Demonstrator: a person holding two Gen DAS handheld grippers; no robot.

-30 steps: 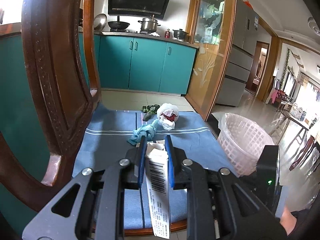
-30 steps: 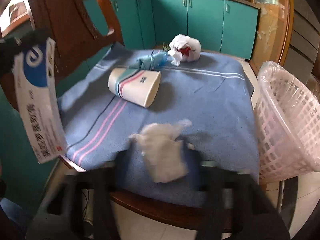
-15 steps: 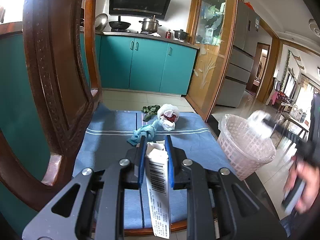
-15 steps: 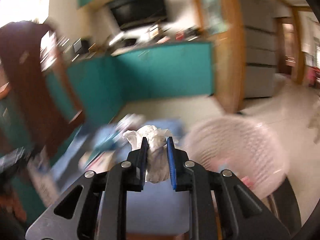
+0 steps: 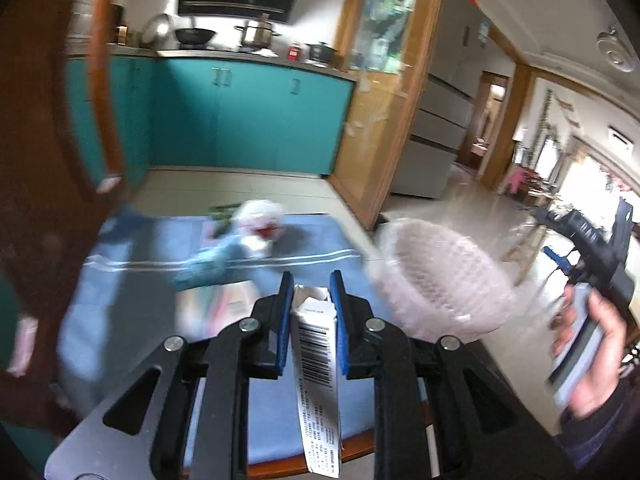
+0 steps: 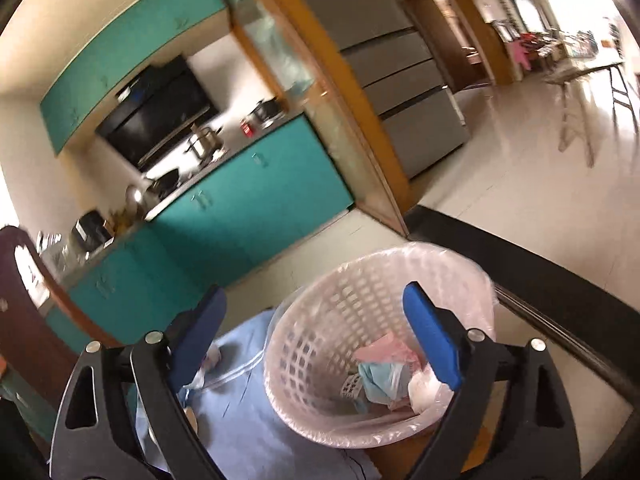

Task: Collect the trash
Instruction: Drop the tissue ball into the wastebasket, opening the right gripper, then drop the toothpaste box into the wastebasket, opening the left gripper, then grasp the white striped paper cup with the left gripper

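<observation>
Left gripper [image 5: 311,286] clamps box [image 5: 316,344] | cloth items blurred | right gripper [image 6: 314,316] spread over basket [image 6: 320,320]

I count two black tongs, my left tongs [image 5: 311,285] and my right tongs [image 6: 316,316], one white barcoded carton [image 5: 316,344], and one pink plastic mesh basket [image 6: 320,336].

- Left claw [image 5: 311,294]: black frame, blue pads.
- Box [image 5: 316,344]: white with a black barcode.
- Cloth [image 5: 120,288]: blue with white stripes.
- Basket [image 6: 320,344]: pale pink lattice.
- Cabinets [image 5: 248,120]: teal.
- Right claw [image 6: 316,332]: black, blue pads.
</observation>
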